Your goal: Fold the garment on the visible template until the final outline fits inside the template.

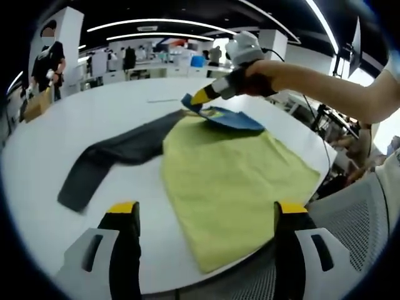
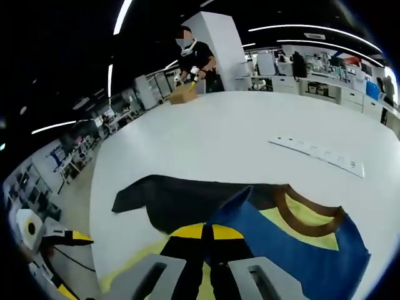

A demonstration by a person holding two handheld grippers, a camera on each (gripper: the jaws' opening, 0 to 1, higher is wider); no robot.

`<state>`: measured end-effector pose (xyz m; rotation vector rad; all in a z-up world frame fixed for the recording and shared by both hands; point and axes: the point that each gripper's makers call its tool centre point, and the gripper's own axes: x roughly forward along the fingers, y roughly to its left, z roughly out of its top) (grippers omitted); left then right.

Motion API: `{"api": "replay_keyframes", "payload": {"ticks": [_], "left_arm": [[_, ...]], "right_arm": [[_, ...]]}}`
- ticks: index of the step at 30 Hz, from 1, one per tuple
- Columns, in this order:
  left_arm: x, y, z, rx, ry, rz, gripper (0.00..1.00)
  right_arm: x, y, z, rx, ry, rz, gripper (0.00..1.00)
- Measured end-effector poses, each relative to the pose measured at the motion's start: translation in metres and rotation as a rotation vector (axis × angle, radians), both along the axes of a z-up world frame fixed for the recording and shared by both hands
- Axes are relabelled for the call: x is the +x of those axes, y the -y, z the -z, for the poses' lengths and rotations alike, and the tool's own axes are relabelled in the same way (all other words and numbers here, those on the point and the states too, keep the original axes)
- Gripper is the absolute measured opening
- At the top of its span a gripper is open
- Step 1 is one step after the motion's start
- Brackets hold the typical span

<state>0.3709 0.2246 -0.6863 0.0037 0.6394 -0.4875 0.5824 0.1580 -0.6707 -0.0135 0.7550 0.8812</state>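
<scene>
The garment lies spread on the white table [image 1: 75, 119]. Its body is yellow-green [image 1: 231, 181], one long sleeve is dark grey [image 1: 119, 153], and the shoulder part is blue [image 1: 234, 117]. My right gripper [image 1: 194, 103] reaches in from the upper right, shut on an edge of the blue part and lifting it. In the right gripper view its jaws [image 2: 208, 232] pinch the blue cloth [image 2: 300, 250] beside the brown collar [image 2: 312, 219], with the dark sleeve [image 2: 181, 200] beyond. My left gripper [image 1: 207, 209] hovers open over the near hem, holding nothing.
A thin white strip [image 2: 315, 153] lies on the table further off. At the table's far end a person [image 2: 195, 56] stands by a cardboard box [image 2: 183, 94]. A grey mesh chair [image 1: 356, 219] is at the near edge, and office desks stand behind.
</scene>
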Motion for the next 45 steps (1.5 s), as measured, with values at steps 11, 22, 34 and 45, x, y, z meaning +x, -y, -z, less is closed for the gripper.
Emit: {"api": "replay_keyframes", "payload": {"ticks": [11,22,34,45], "left_arm": [[-0.002,0.000,0.002,-0.001,-0.006,0.001,0.84],[-0.001,-0.004,0.001,-0.003,-0.003,-0.008,0.84],[-0.001,-0.010,0.001,0.005,-0.004,-0.022,0.85],[0.003,-0.011,-0.002,0.008,0.005,-0.031,0.87]], "right_arm": [[-0.005,-0.010,0.010,-0.014,-0.014,-0.027,0.00],[-0.006,-0.019,0.031,-0.055,-0.001,-0.022,0.00],[-0.016,-0.032,0.042,0.020,-0.073,0.006,0.00],[-0.013,-0.021,0.033,-0.001,-0.029,-0.013,0.28]]}}
